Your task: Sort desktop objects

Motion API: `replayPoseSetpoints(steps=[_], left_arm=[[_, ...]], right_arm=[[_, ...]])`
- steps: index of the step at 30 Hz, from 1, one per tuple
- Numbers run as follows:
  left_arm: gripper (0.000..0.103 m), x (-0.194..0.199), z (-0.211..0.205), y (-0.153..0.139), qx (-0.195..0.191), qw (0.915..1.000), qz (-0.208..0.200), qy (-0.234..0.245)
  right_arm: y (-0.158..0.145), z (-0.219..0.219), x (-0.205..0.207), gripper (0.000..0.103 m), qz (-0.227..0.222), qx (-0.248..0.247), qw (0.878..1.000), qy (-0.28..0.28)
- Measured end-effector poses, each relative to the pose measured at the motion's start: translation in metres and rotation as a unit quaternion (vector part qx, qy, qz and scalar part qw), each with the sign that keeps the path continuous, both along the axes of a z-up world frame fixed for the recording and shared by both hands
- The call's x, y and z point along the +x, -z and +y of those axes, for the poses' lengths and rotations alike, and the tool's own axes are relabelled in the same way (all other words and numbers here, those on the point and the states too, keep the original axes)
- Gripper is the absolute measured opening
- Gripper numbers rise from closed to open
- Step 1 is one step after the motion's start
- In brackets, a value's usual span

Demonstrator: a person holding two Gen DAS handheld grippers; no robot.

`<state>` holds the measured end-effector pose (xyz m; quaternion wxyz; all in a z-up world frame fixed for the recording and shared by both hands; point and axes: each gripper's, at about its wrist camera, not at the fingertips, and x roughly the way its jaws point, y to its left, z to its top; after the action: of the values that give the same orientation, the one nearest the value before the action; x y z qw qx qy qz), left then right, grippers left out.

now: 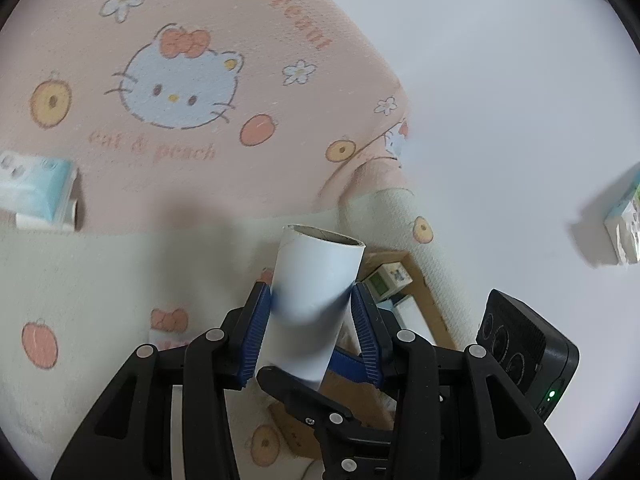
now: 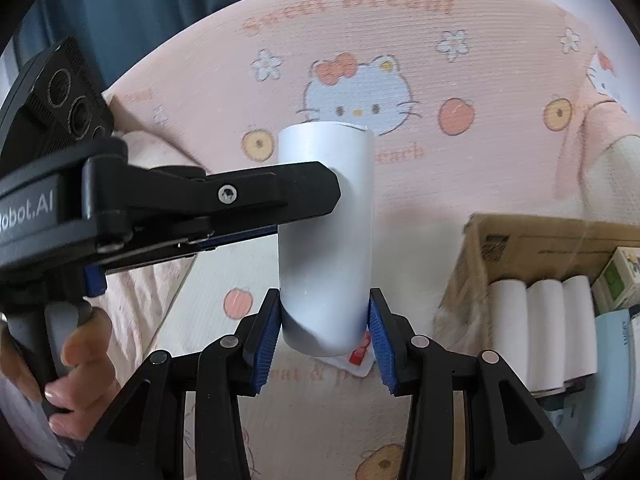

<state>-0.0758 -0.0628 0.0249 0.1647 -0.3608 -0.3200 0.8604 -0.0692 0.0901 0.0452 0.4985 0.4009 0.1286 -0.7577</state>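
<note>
White paper roll (image 1: 316, 300), a tube with a cardboard core showing at its open top, is held in the air by both grippers at once. In the left wrist view the left gripper (image 1: 312, 300) has its blue ribbed pads (image 1: 260, 320) pressed on either side of the tube's middle, so its jaws are closed on the roll. A black finger of the other gripper crosses in front of the tube's lower end. In the right wrist view the same roll (image 2: 326, 240) stands nearly upright, and the right gripper (image 2: 325, 320) clamps its lower end between two blue pads (image 2: 268, 336); these jaws are likewise gripping the tube. The left gripper's black finger (image 2: 256, 196) reaches in from the left and touches the roll's upper half (a hand (image 2: 76, 364) curls round that tool's handle at the lower left).

Behind the roll lies a pink cloth (image 2: 440, 80) printed with a cartoon cat, peaches and flowers, with a pale green cloth (image 1: 100, 272) nearer the camera. To the right sits an open cardboard box (image 2: 540, 240) holding three white rolls (image 2: 544, 320) side by side and a small green-and-white carton (image 2: 616, 280). A blue-and-white packet (image 1: 36, 188) rests on the pink cloth at the left edge, and another packet (image 1: 624, 224) lies on the white surface at the right.
</note>
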Motion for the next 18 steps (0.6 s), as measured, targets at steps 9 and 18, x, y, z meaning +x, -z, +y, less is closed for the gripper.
replayPoseSetpoints(steps=[9, 18], left_arm=[[0.045, -0.037, 0.021, -0.014, -0.04, 0.9983, -0.003, 0.042], [0.045, -0.076, 0.068, -0.018, -0.024, 0.9948, -0.02, 0.097]], right_arm=[[-0.017, 0.002, -0.028, 0.04, -0.006, 0.001, 0.999, 0.032], [-0.024, 0.037, -0.064, 0.04, -0.006, 0.013, 0.997, 0.08]])
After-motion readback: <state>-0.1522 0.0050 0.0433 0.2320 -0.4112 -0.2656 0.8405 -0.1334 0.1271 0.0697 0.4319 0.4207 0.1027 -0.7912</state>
